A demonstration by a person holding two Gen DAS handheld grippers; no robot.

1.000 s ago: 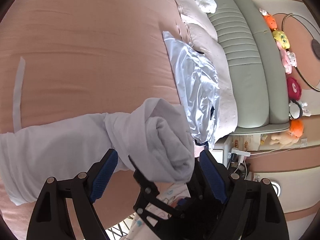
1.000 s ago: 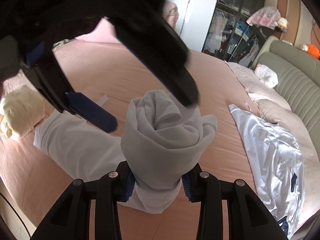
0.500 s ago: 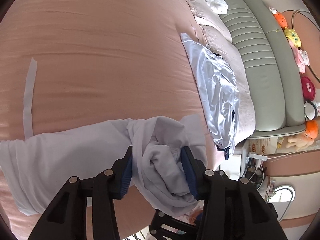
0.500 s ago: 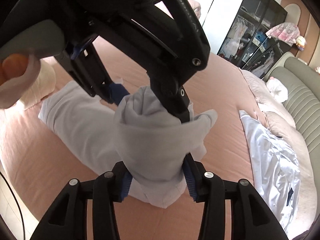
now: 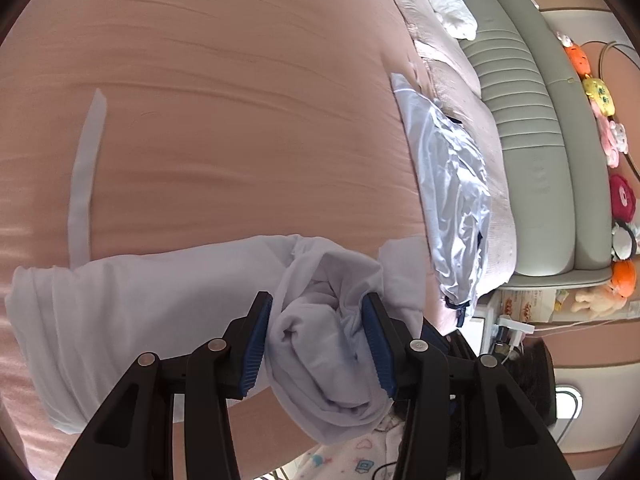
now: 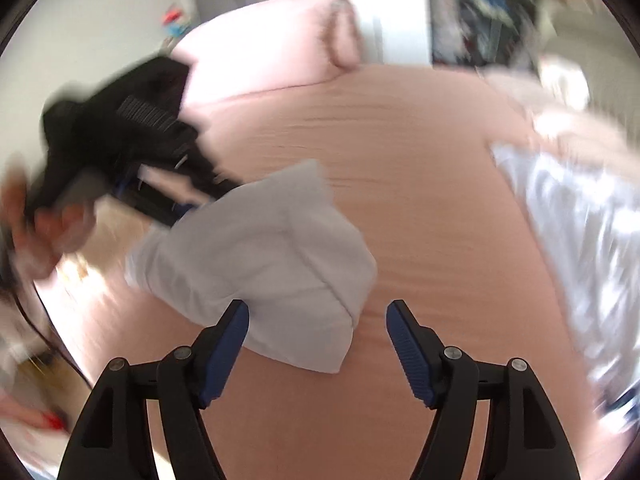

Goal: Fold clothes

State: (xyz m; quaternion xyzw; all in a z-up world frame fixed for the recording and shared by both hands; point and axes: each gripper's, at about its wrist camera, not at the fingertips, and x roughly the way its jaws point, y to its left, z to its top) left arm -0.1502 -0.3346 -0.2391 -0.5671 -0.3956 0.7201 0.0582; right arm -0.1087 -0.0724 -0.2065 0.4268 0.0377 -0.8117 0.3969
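A pale grey garment (image 5: 140,312) lies long across the pink bed (image 5: 208,80), its near end rolled into a bundle (image 5: 324,344). My left gripper (image 5: 318,344) is shut on that bundle, with both blue pads pressed into the cloth. The right wrist view is blurred by motion. In it the same garment (image 6: 260,256) lies just ahead of my right gripper (image 6: 318,312). The right jaws are opening. A corner of cloth hangs between them and the pads stand clear of it. The left gripper (image 6: 132,168) appears there as a black shape at the garment's far left side.
A shiny silver-white garment (image 5: 452,200) lies crumpled at the bed's right side, next to a grey-green padded headboard (image 5: 532,140) lined with plush toys (image 5: 600,96). A white strip (image 5: 84,176) lies on the sheet. A pink pillow (image 6: 280,36) sits at the far end.
My left gripper came down and closed on the rolled end. My right gripper let go of the roll, spread its jaws and swung away, so its view is now blurred.
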